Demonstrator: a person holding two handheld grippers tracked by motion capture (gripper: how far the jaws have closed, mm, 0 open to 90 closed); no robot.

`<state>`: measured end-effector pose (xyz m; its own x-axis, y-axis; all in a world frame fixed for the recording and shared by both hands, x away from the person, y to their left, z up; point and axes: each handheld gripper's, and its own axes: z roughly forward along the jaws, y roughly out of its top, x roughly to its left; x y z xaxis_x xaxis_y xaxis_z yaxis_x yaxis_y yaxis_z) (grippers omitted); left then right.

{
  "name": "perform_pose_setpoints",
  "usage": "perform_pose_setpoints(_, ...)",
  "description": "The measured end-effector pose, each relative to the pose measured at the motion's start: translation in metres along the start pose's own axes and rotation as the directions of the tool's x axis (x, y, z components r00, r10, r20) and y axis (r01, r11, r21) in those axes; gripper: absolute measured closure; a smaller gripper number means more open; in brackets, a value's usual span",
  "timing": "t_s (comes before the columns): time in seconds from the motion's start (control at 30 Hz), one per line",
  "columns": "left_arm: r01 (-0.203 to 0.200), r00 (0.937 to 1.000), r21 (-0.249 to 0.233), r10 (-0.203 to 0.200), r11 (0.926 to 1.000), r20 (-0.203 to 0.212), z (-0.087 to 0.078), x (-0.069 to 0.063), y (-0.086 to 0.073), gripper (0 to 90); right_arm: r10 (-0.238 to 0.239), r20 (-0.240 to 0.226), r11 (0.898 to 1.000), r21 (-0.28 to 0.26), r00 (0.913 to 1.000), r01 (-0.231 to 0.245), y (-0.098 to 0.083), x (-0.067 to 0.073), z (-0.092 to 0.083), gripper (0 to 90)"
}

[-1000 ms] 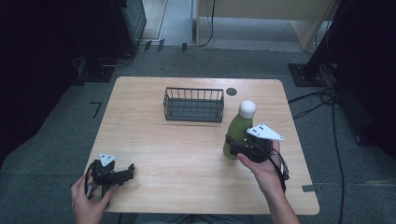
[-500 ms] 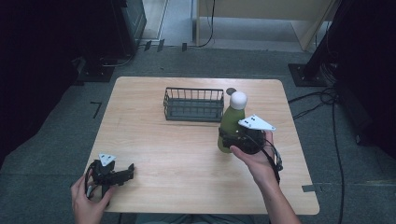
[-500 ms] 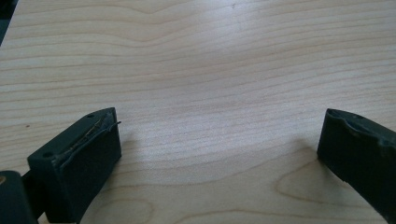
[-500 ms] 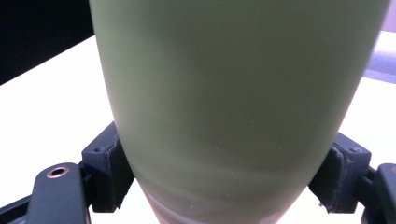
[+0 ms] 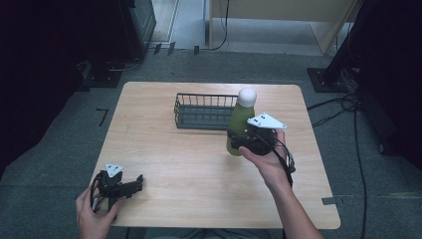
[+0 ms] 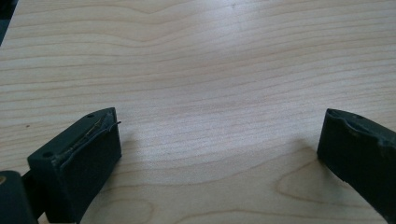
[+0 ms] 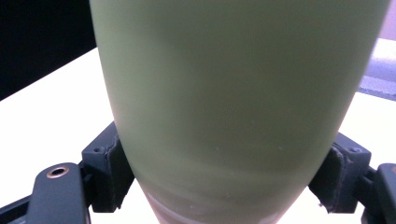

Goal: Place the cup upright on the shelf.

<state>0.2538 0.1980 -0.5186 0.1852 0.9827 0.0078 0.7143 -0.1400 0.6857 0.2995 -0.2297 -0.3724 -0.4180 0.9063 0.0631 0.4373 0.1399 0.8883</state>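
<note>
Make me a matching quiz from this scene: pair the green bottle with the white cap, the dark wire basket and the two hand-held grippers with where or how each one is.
Things:
1. green bottle with a white cap
2. dark wire basket
3. left gripper
4. right gripper

States:
A. jaws open over bare wood
B. standing at the table's far side
C. clamped between two black jaws
D. shut around something green

Pairs: 1-C, 2-B, 3-A, 4-D

bottle [image 5: 239, 124]: 1 | wire basket [image 5: 201, 112]: 1 | table [image 5: 169, 164]: 1
</note>
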Motion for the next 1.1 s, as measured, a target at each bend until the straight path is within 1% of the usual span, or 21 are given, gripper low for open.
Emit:
perform_pose_setpoints(0.3, 0.0, 1.0, -0.001, 0.0, 1.0, 0.0, 0.0, 0.0, 0.0, 0.0, -0.006, 0.007, 1.0, 0.0, 1.0, 0.006, 0.013, 0.003, 0.012, 20.2)
perform_pose_setpoints(0.33, 0.0, 1.0, -0.001, 0.0, 1.0, 0.0, 0.0, 0.0, 0.0, 0.0, -0.007, 0.008, 1.0, 0.0, 0.9999, 0.007, 0.017, 0.004, 0.014, 20.2)
perform_pose_setpoints(0.47, 0.0, 1.0, 0.0, 0.0, 1.0, -0.001, 0.0, 0.0, 0.0, 0.0, -0.012, 0.013, 1.0, -0.001, 0.9998, 0.012, 0.022, 0.004, 0.017, 20.2)
perform_pose_setpoints(0.7, 0.0, 1.0, 0.0, 0.0, 1.0, -0.001, 0.0, 0.0, 0.0, 0.0, -0.017, 0.024, 1.0, -0.01, 0.9996, 0.017, 0.037, 0.004, 0.023, 20.2)
perform_pose_setpoints(1.1, 0.0, 1.0, 0.0, 0.0, 1.0, -0.001, 0.0, 0.0, 0.0, 0.0, -0.015, 0.038, 1.0, -0.017, 0.9992, 0.015, 0.058, 0.003, 0.033, 20.2)
